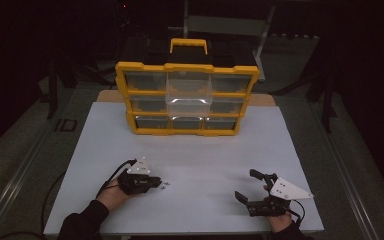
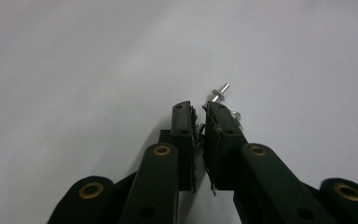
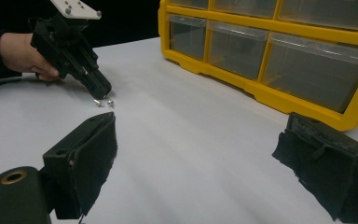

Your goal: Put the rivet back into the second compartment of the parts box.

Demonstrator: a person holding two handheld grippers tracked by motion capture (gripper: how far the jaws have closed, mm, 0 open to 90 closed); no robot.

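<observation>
Your left gripper (image 1: 156,184) low on the white table (image 1: 200,150), jaws pinching a small metal rivet (image 2: 199,129), more rivets (image 1: 165,185) just beside its tips, yellow organiser (image 1: 187,97) behind with one clear drawer (image 1: 189,92) pulled out, contents unclear, your right gripper (image 1: 247,187) spread wide, holding nothing.

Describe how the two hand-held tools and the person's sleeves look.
Both tools, left and right, are black with two flat jaws, brass-coloured rivets at the joints, a pale grey three-cornered plate on top and a trailing black cable. The sleeves are dark.
</observation>
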